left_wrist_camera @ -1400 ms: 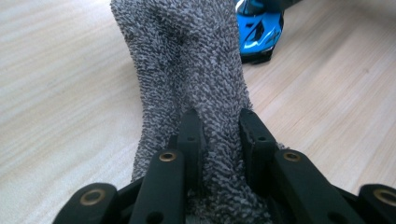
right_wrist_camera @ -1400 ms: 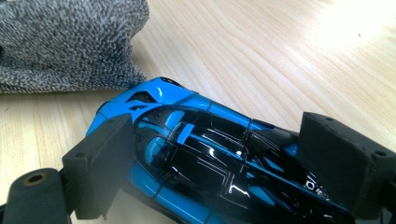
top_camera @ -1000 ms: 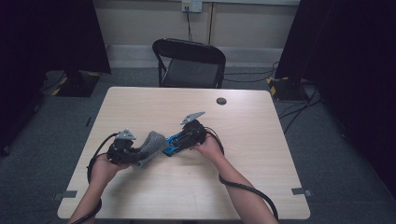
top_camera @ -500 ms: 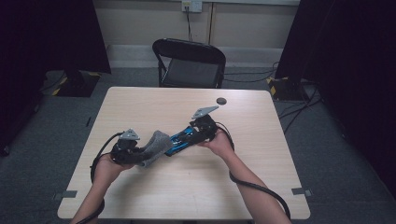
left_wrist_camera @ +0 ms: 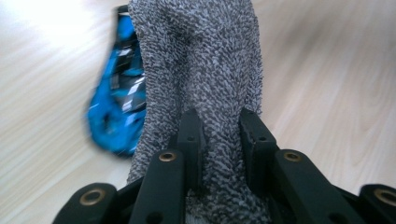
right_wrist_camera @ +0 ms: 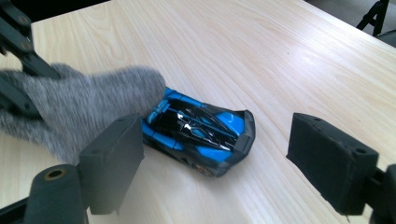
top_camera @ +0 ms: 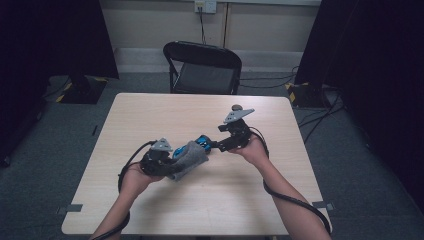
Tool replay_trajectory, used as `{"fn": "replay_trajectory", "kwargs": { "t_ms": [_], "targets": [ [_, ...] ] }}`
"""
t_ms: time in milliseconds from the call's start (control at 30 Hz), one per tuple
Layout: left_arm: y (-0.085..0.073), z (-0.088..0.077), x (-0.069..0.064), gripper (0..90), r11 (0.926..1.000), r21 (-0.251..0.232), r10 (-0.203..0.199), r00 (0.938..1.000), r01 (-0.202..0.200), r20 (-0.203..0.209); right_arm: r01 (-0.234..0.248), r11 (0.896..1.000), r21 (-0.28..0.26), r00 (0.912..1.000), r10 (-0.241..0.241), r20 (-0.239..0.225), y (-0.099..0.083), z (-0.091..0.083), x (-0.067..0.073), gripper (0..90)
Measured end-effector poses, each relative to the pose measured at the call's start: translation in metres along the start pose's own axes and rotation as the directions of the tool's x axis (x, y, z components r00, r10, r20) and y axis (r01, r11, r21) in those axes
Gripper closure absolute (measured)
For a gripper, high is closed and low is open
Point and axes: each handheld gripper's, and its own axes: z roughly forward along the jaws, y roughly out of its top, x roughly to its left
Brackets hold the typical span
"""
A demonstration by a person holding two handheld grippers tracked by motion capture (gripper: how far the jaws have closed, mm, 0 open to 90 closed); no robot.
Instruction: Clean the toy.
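Note:
My left gripper (left_wrist_camera: 220, 126) is shut on a grey knitted sock (left_wrist_camera: 201, 70), whose fabric bunches between the two black jaws. The sock (top_camera: 190, 159) stretches from my left gripper (top_camera: 172, 167) toward a blue and black toy car (top_camera: 203, 142) near the table's middle. Its far end touches the car (left_wrist_camera: 114, 112). My right gripper (right_wrist_camera: 217, 154) stands wide open with the car (right_wrist_camera: 198, 130) lying on the wood just ahead of its pads, untouched. The sock (right_wrist_camera: 79, 107) overlaps the car's nose. In the high view my right gripper (top_camera: 217, 145) sits right of the car.
The light wooden table (top_camera: 150, 115) has bare room all around the hands. A small dark round thing (top_camera: 236, 106) lies near the far edge. A black folding chair (top_camera: 202, 67) stands behind the table, with cables on the floor at the right.
Both hands have shifted to the right and farther up the table. The sock went along in my left gripper, and the car now lies farther right.

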Motion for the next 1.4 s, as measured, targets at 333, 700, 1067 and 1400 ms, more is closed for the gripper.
{"fn": "replay_trajectory", "kwargs": {
  "t_ms": [333,700,1067,1400],
  "targets": [
    [0.023,0.048,-0.028,72.7,0.9973,0.022,0.068,0.9948,-0.07,0.075,-0.011,0.999,-0.04,0.9999,0.011,-0.003,-0.009,-0.032,-0.007,17.2],
    [0.048,0.097,-0.048,72.2,0.9852,0.077,0.143,0.9815,-0.154,0.127,-0.002,0.999,-0.038,0.9999,0.003,0.016,-0.027,-0.058,-0.012,17.3],
    [0.05,0.106,-0.051,44.3,0.9843,0.01,0.174,0.9779,-0.176,0.116,0.0,1.0,-0.006,0.9999,0.0,-0.014,-0.051,-0.058,-0.012,17.8],
    [0.037,0.067,-0.029,32.2,0.9936,-0.037,0.108,0.9927,-0.106,0.053,0.111,0.993,0.05,0.9884,-0.105,-0.11,-0.053,-0.035,0.015,20.8]
  ]
}}
